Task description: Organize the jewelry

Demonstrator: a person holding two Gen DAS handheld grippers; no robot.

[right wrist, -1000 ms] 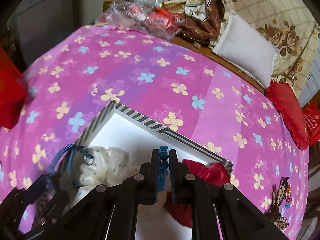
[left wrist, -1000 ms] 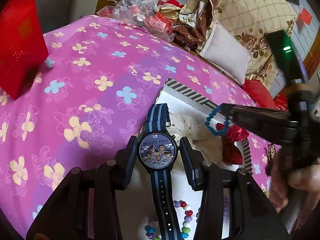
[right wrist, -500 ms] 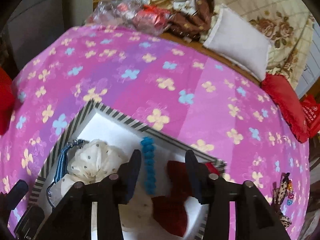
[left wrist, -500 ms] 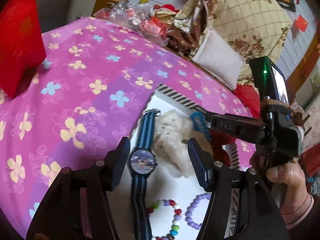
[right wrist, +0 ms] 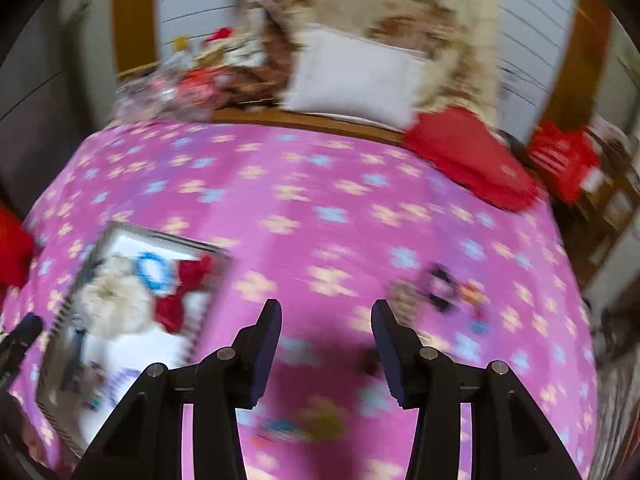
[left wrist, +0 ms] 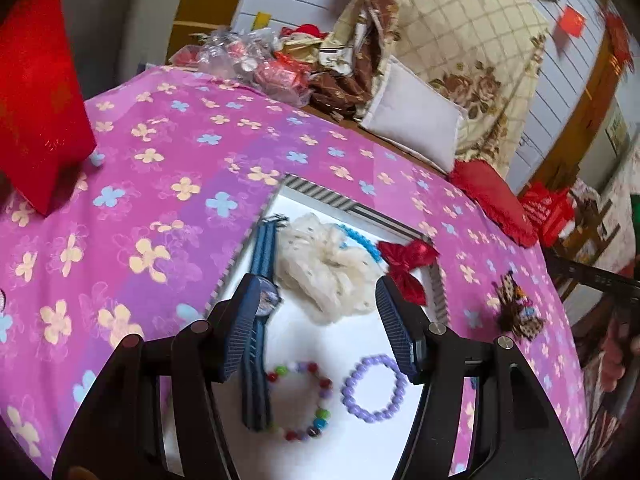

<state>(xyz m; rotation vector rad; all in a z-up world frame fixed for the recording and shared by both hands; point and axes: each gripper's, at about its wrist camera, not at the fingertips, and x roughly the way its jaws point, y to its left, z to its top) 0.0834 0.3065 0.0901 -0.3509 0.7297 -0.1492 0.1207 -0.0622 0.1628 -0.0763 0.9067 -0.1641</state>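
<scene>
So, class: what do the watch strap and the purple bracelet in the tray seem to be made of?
Watch strap: looks like woven fabric, matte, with lengthwise blue stripes. Purple bracelet: round, smooth, slightly glossy beads, probably plastic, though glass cannot be ruled out.

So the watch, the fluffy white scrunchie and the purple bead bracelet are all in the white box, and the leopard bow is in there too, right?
Not quite. The leopard bow lies outside the box, on the pink flowered cloth to its right, as the left wrist view shows. The watch, the fluffy white scrunchie and the purple bead bracelet are in the white box.
</scene>
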